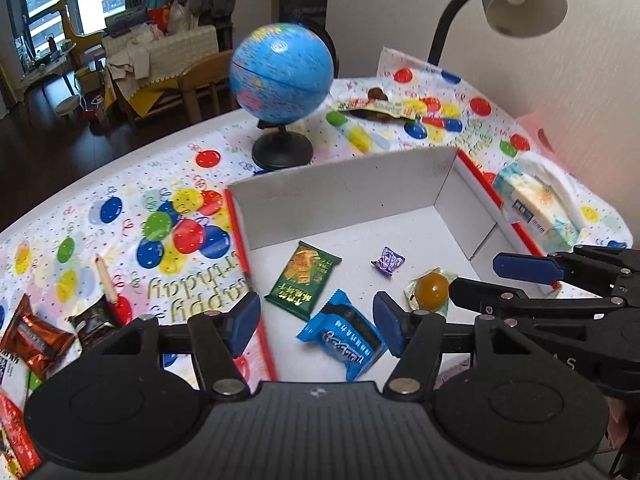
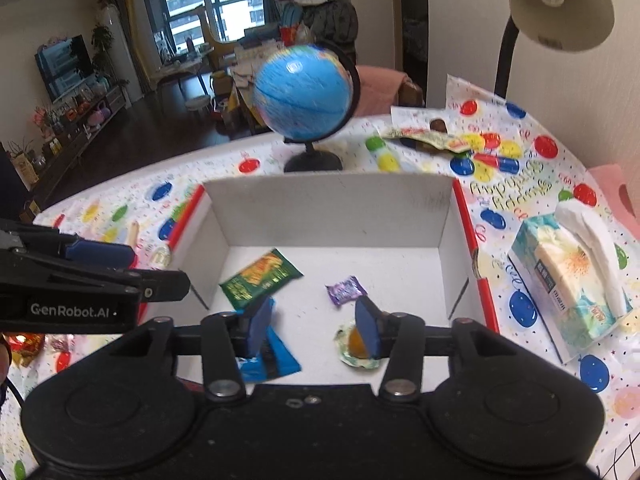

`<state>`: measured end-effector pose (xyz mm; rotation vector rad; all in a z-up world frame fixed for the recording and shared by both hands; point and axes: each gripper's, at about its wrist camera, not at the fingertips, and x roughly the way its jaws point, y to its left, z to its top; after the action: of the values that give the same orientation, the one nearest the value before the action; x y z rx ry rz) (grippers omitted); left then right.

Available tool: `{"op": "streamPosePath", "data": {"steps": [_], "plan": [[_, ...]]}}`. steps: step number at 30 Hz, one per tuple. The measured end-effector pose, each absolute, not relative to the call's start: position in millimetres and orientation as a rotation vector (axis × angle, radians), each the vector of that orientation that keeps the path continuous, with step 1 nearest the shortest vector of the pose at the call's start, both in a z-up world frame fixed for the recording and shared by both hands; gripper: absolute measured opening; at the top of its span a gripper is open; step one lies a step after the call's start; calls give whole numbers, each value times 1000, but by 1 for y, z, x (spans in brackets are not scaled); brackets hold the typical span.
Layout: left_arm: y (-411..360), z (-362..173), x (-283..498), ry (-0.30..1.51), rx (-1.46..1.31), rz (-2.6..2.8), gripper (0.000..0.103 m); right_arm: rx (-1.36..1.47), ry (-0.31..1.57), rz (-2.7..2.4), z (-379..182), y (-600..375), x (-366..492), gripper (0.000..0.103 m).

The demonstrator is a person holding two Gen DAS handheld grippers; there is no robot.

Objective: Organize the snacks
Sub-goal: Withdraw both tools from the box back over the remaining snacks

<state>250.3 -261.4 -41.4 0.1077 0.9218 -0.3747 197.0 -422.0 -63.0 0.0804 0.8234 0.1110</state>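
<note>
While both grippers hang over the white box (image 1: 344,184), neither holds anything. Left gripper (image 1: 316,320): jaws spread wide, blue pads either side of the blue pack (image 1: 344,338) lying on the box floor, no contact visible. Right gripper (image 2: 316,326): jaws spread, over the near part of the box floor; its right pad overlaps the jelly cup (image 2: 356,346) in the wrist view, but whether it touches cannot be told.

Box contents: green pack (image 1: 304,280) toward the left wall, blue pack just beside it on the near side, purple candy (image 1: 387,261) mid-floor and apart, jelly cup (image 1: 431,291) near the right side.

Outside the box, on the balloon-print cloth (image 1: 132,216) over the worktop: orange pack (image 1: 34,336) and dark pack (image 1: 94,318) at left, still unsorted. Globe (image 1: 282,74) stands behind the box; tissue pack (image 2: 568,280) lies to its right; lamp (image 2: 560,4) above.
</note>
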Motion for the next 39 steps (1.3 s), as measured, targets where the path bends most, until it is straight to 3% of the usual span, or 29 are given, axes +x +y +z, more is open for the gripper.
{"op": "streamPosePath", "data": {"steps": [2,9,24,28,39], "plan": [[-250,-35,244,907,95,-370,68,80,811,115,-57,-415,192,50],[-213,-17,219,867,70,-359,68,89,755,129,-38,-388,172,66],[-129,8,165,797,11,-318,73,103,666,202,-12,-320,136,89],[-103,13,152,777,0,-292,80,104,647,220,-9,-300,128,91],[-32,18,120,729,-27,-207,86,72,622,282,-9,-240,112,100]]}}
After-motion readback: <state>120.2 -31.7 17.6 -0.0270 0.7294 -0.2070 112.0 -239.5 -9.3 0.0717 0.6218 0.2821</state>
